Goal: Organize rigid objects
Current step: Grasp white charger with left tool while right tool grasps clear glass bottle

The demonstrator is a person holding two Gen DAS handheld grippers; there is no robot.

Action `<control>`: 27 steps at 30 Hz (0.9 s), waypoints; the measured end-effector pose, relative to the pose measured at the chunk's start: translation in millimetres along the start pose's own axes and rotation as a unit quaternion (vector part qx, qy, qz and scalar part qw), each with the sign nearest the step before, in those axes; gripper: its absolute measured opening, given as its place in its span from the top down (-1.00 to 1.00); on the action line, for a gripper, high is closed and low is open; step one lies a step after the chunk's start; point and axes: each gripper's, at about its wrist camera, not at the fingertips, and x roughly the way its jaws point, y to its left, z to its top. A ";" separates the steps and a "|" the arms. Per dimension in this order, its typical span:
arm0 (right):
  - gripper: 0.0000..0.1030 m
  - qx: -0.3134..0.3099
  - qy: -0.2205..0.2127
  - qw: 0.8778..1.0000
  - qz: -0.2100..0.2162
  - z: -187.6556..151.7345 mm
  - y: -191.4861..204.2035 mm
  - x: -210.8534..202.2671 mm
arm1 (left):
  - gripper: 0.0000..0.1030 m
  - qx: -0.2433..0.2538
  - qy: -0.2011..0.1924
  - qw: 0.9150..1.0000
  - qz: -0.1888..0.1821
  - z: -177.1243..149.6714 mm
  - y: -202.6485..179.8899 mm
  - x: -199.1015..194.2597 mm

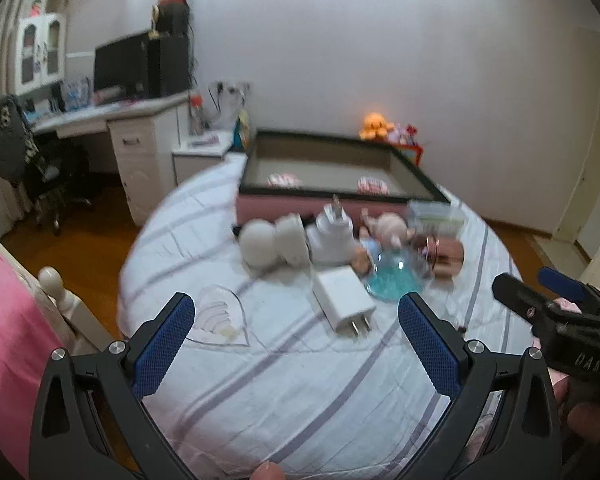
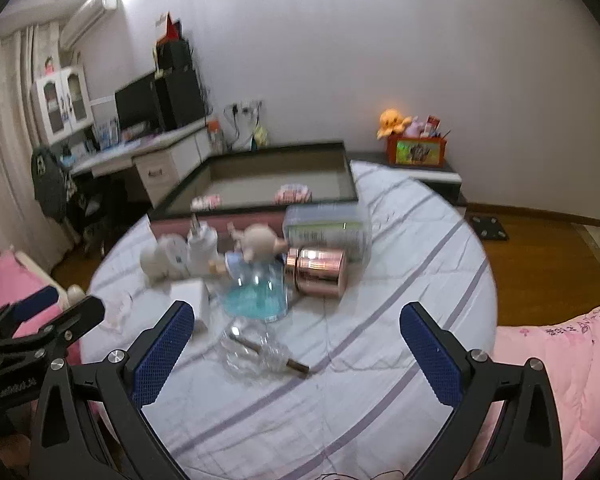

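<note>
A heap of small objects lies on the striped bedsheet (image 1: 284,380) in front of a dark-rimmed storage box (image 1: 324,164) (image 2: 276,176). In it are a white charger (image 1: 343,299), a white plug adapter (image 1: 332,236), a doll (image 1: 388,232) (image 2: 256,244), a blue glass piece (image 1: 396,280) (image 2: 256,300), a copper tin (image 2: 316,270) (image 1: 444,252) and a clear plastic box (image 2: 328,228). A clear crystal piece with a rod (image 2: 260,352) lies nearest in the right wrist view. My left gripper (image 1: 296,320) is open above the sheet, short of the charger. My right gripper (image 2: 298,330) is open, with the crystal piece just ahead between its fingers.
A desk (image 1: 112,116) with a monitor and a black chair (image 1: 56,176) stands at the back left. A low table with a toy bin (image 2: 416,150) is beyond the bed. Pink bedding (image 2: 556,368) lies to the right, wooden floor (image 2: 540,264) around.
</note>
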 end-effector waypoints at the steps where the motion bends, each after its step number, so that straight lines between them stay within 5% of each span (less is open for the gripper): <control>1: -1.00 -0.007 0.012 1.000 0.002 -3.2 1.0 7.0 | -1.00 -0.001 0.009 1.000 -0.003 -1.2 -0.9 6.8; 8: -1.00 -0.039 0.063 0.997 0.016 -22.1 9.0 39.5 | -1.00 -0.008 0.053 0.998 -0.023 -1.9 -9.5 43.5; 17: -0.94 -0.054 0.076 0.995 0.029 -33.2 11.9 66.0 | -0.99 0.002 0.103 0.995 -0.007 3.6 -18.9 93.0; 21: -0.69 -0.063 0.073 0.995 0.034 -30.8 14.6 74.4 | -0.98 0.011 0.130 0.991 -0.003 3.2 -22.6 117.2; 22: -0.45 -0.068 0.075 0.994 0.040 -30.5 15.8 77.2 | -0.91 0.013 0.127 0.992 -0.006 4.4 -23.1 117.3; 27: -0.02 -0.074 0.076 0.993 0.040 -29.2 14.6 78.9 | -0.21 0.027 0.118 0.992 -0.022 2.2 -18.0 110.1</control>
